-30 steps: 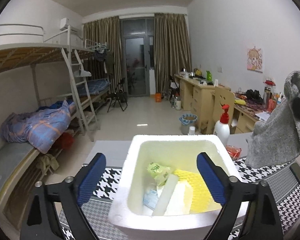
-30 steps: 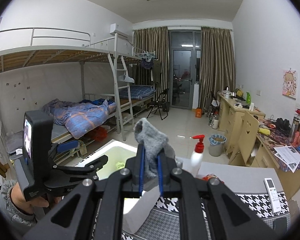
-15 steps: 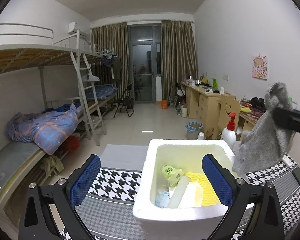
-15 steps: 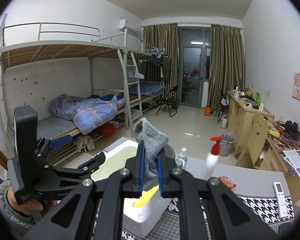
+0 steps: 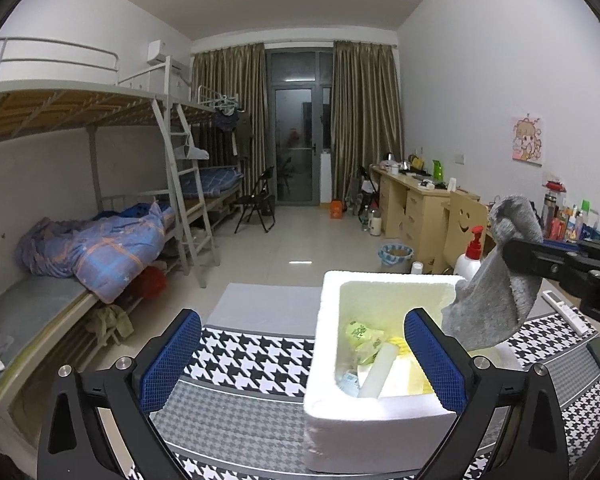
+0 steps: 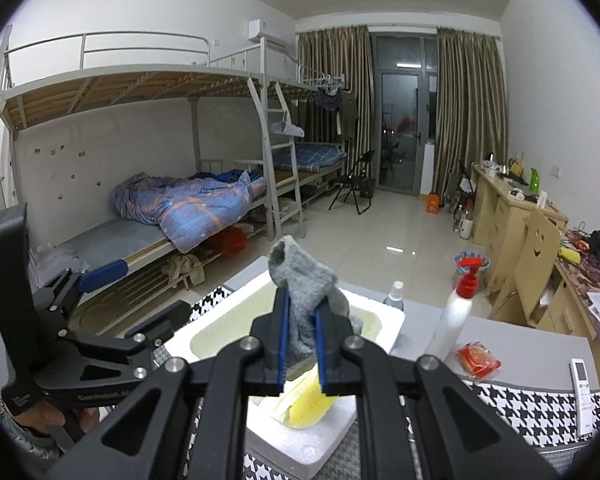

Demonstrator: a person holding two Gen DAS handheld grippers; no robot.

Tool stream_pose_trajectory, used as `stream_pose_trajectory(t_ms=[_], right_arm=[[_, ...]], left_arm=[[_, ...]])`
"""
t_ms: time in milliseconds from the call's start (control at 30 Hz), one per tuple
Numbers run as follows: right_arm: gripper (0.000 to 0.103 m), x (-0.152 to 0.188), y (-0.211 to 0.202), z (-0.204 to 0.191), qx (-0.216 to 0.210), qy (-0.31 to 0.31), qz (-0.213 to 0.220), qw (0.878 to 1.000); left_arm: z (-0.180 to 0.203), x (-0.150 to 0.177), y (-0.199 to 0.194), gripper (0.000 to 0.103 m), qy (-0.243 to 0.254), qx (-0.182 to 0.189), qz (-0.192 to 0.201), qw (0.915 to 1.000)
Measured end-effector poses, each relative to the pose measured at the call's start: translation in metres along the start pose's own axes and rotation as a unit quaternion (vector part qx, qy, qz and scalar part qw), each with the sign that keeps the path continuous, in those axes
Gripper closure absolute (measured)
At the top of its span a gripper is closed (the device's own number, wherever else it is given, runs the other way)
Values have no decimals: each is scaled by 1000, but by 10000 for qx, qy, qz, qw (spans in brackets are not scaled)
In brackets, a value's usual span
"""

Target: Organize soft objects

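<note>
A white foam box (image 5: 384, 412) is set on the houndstooth-covered desk (image 5: 252, 356); bare patterned cloth is left open to its left, up to the desk's far edge. Beyond that edge, a wide strip of tiled floor (image 5: 300, 232) is seen between the bunk bed (image 5: 100, 240) and the wooden furniture along the right wall.

No writing on any item can be read; the green print on the pale packet (image 5: 360, 334) is too small.

Inside the box are held the packet, a white roll (image 5: 376, 368), a yellow textured pad (image 6: 306, 400) and smaller items not made out.

The left gripper (image 5: 306, 360) is held with jaws wide apart and empty, straddling the box's near left corner. The right gripper (image 6: 300, 344) has its jaws closed on the grey sock (image 6: 306, 292), which is hung above the box's right wall. A red-capped pump bottle (image 6: 458, 312) and a remote (image 6: 584, 388) stand apart to the right.
</note>
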State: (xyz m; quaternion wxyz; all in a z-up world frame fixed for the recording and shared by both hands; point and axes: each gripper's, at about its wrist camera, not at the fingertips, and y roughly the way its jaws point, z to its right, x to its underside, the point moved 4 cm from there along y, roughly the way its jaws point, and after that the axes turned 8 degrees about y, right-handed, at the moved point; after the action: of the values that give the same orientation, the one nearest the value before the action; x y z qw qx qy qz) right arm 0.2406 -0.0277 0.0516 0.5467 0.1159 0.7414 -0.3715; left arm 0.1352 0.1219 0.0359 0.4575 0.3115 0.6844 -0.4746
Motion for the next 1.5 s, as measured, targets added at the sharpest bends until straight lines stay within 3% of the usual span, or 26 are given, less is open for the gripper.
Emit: stream_pose_trajectory(t_ms=[233, 300, 467, 567, 900, 1133, 1400, 1500], right_arm=[[88, 5, 14, -3, 1, -2, -277, 9996], [83, 7, 18, -3, 11, -6, -402, 9992], [51, 13, 25, -6, 30, 30, -600, 9982], [44, 16, 26, -4, 36, 61, -679, 9977], [43, 16, 18, -5, 54, 36, -632, 9980], [34, 14, 3, 3, 51, 95, -437, 9990], [32, 15, -17, 12, 149, 175, -232, 9995], [26, 16, -24, 14, 183, 204, -140, 9995]], left_arm=[[-9, 2, 0, 1, -115, -13, -2, 9999], [-11, 3, 1, 1, -120, -9, -11, 9999], [-14, 6, 3, 1, -131, -13, -42, 9999], [-16, 7, 2, 1, -167, -9, -46, 9998], [-15, 6, -1, 1, -134, 25, -35, 9999], [-8, 3, -6, 1, -91, 67, 18, 9999], [8, -3, -18, 1, 15, 228, 120, 9997], [12, -5, -25, 1, 45, 286, 198, 9994]])
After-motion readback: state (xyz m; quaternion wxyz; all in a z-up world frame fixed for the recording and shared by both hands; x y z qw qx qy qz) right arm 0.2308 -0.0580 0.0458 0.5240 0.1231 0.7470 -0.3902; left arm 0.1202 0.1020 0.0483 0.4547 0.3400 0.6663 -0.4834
